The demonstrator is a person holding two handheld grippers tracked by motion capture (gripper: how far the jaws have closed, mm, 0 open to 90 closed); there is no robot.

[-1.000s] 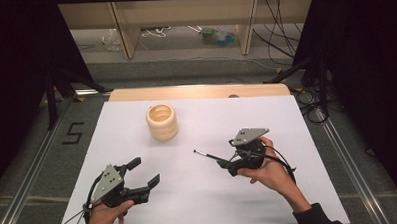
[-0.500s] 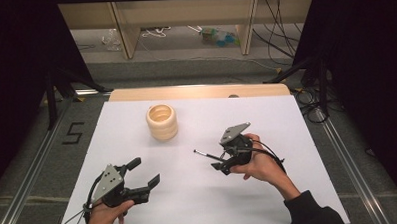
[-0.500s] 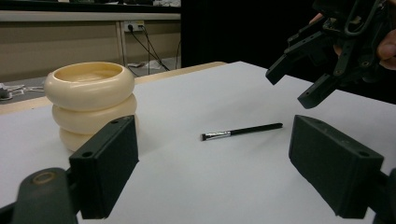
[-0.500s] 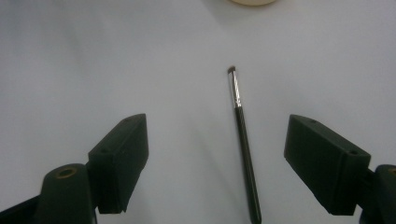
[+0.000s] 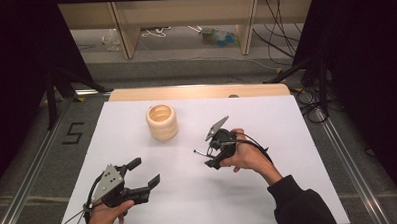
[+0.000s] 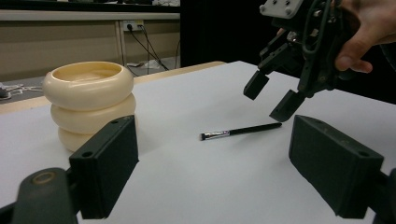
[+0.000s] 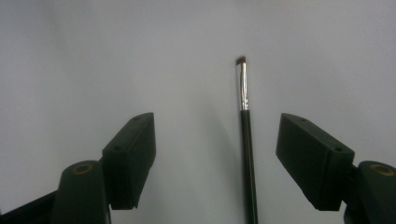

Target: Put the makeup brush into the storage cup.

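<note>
A thin black makeup brush with a silver ferrule lies flat on the white table. My right gripper hangs open just above the brush, tilted down, with the handle between its jaws and nearer the right one. In the high view the right gripper sits right of centre, and the brush tip pokes out to its left. My left gripper rests open near the front left, holding nothing. A cream ringed holder stands upright at the back left of the table.
The left gripper view has the holder on its left and the right gripper held by a hand on its right. A wooden strip runs along the table's far edge. Metal rails flank the table.
My right gripper has moved left and tipped down over the brush handle. The left gripper, the brush and the holder have stayed where they were.
</note>
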